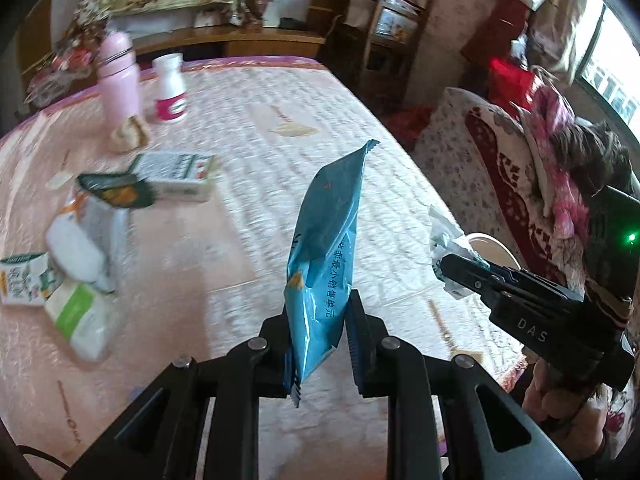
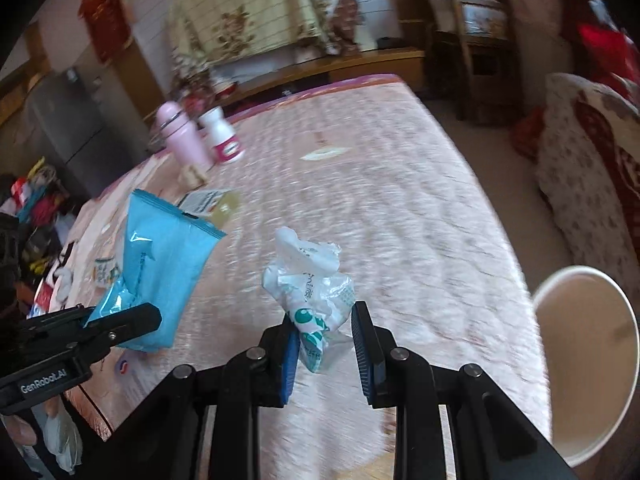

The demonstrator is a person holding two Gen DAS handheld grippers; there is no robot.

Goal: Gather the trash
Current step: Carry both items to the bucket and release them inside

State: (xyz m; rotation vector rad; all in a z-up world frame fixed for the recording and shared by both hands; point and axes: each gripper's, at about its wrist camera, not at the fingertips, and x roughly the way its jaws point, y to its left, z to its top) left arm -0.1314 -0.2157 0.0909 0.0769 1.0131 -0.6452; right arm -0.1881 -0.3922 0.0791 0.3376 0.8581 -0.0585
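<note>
Only the right wrist view shows the white bin's (image 2: 624, 320) interior.

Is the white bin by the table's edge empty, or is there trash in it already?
Looks empty: the right wrist view shows only bare pale inner wall in the bin; its lowest part is cut off.

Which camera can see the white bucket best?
The right wrist view. There the white bucket shows its open mouth, rim and pale inside, low on the right beside the bed. The left wrist view shows only a curved piece of its rim behind the right claw.
</note>
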